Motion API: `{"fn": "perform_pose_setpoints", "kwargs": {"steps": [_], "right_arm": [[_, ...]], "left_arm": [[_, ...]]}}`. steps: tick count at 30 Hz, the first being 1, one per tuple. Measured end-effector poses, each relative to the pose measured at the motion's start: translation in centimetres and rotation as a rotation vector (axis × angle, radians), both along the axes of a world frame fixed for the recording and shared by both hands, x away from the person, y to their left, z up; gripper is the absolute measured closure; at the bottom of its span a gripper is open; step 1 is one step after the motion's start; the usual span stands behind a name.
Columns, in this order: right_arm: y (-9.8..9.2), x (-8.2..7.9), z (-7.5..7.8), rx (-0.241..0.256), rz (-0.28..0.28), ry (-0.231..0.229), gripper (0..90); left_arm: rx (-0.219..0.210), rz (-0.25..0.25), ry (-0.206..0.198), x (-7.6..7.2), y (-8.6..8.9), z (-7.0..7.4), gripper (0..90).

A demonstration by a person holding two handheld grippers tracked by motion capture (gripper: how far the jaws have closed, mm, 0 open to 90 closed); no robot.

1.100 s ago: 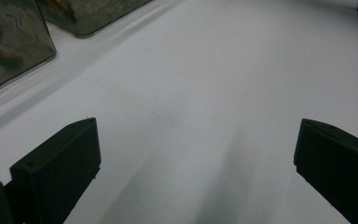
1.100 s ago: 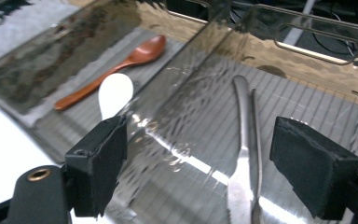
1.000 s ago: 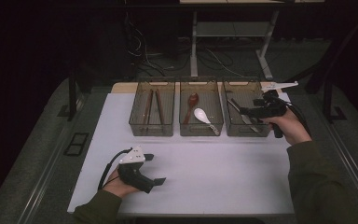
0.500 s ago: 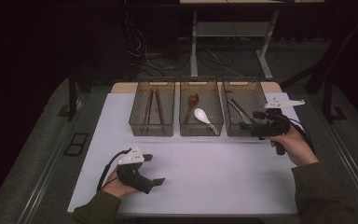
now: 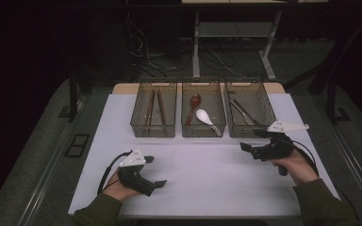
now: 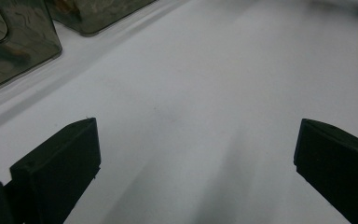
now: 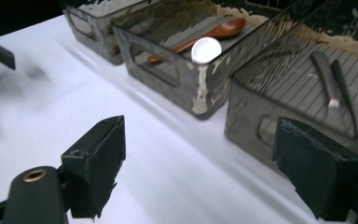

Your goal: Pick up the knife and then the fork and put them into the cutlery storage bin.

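Both claws, left claw (image 5: 156,172) and right claw (image 5: 250,141), gape wide and empty; cutlery lies sorted in three bins (image 5: 202,133) at twelve o'clock, seemingly finished.

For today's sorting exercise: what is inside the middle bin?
The middle bin holds two spoons: a white spoon and a reddish-brown wooden spoon. The white spoon's handle is blurred behind the bin's tinted front wall.

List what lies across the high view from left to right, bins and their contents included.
Left gripper → left bin holding brown sticks → middle bin with brown spoon and white spoon → right bin with metal utensils → right gripper.
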State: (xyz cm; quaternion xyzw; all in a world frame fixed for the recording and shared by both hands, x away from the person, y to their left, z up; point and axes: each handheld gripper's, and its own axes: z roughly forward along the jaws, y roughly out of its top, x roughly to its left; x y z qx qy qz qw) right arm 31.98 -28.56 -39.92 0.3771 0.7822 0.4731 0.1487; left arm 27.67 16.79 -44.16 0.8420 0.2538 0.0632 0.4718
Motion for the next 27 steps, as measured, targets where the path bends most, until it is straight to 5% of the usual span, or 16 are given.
{"fn": "perform_pose_setpoints", "kwargs": {"steps": [16,27], "right_arm": [[-0.7,-4.9,-3.6,0.024,0.052,0.001,17.2],[-1.3,-5.6,-4.9,0.003,0.072,0.020,17.2]], "left_arm": [[0.004,0.011,-0.002,-0.2,0.1,0.0,0.0],[0.005,0.009,-0.002,-0.3,0.1,0.0,0.0]]}}
